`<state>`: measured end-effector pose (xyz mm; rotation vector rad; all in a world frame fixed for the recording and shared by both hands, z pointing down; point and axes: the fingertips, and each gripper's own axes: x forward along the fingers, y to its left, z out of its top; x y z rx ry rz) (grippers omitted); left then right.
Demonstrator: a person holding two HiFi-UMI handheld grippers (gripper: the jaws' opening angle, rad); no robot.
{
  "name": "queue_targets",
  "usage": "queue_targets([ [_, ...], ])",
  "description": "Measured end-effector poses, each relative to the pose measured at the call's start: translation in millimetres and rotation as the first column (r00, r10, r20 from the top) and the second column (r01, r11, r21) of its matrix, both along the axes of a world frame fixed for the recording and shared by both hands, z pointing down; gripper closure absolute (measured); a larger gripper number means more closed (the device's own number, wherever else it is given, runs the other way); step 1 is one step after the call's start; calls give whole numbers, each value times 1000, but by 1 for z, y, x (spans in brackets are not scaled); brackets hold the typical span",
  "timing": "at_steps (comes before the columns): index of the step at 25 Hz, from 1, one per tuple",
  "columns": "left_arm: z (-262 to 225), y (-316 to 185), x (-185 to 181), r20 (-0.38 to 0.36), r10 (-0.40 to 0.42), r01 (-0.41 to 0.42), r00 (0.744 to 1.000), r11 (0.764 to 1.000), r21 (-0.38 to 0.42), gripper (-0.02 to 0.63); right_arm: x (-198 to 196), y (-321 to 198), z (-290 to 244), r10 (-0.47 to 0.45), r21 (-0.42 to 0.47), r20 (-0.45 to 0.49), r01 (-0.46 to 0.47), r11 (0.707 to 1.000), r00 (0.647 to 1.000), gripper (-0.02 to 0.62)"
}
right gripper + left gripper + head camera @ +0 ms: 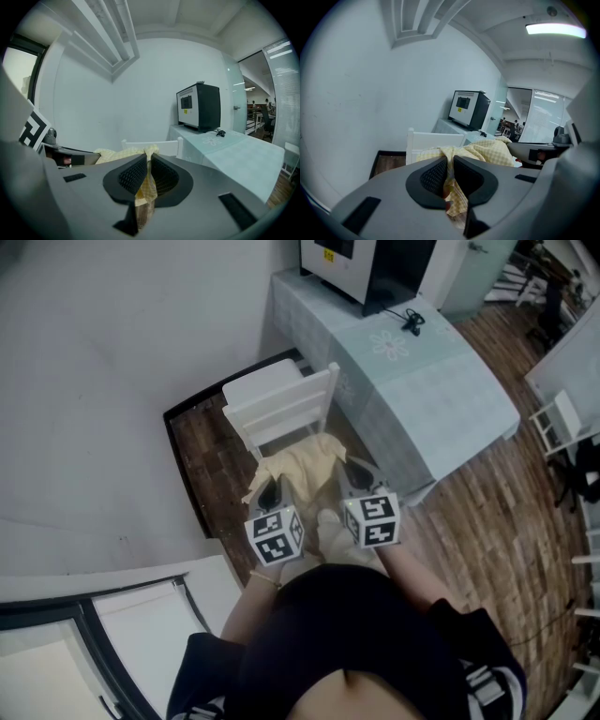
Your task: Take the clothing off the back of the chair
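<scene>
A pale yellow checked garment [302,471] hangs between my two grippers, just in front of the white chair [279,407]. My left gripper [270,491] is shut on the garment's left part; in the left gripper view the yellow cloth [480,151] runs out from between the dark pads [433,177]. At the cloth's right part my right gripper [356,476] is shut too, with a fold of the garment [149,174] pinched between its jaws. The chair's top rail [149,144] shows beyond the cloth, apart from it.
A table with a light blue cloth [412,381] stands right behind the chair, bearing a dark box-shaped appliance [370,266]. White walls close the left side. Brown wood floor [487,512] lies to the right, with white furniture [558,418] at the far right edge.
</scene>
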<state>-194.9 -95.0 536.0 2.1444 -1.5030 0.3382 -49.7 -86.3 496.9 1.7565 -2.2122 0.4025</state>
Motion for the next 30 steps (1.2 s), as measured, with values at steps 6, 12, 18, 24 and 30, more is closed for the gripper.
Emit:
queue_targets([
  [6,-1,5,-5,0,9,-9,1000,1000,1,568,-6,6,0,5,3,7,-5,1000,1000,557],
  [12,1,9,-12,-2,11,-11,1000,1000,-1,568,-14,11,3,7,-11,-4,-7,1000,1000,557],
  [18,-1,11,-16,-2,15,-15,1000,1000,3,568,-18,15,0,-1,3,-6,1,1000,1000,557],
  [24,-5,13,-16,-6,20,-20,1000,1000,15,568,-19,18,-5,-2,20,0,2,1000,1000,557],
  [30,-5,15,-14,-3,29,-29,1000,999,14,568,-18,23,-8,0,29,1,0,1000,1000,557],
])
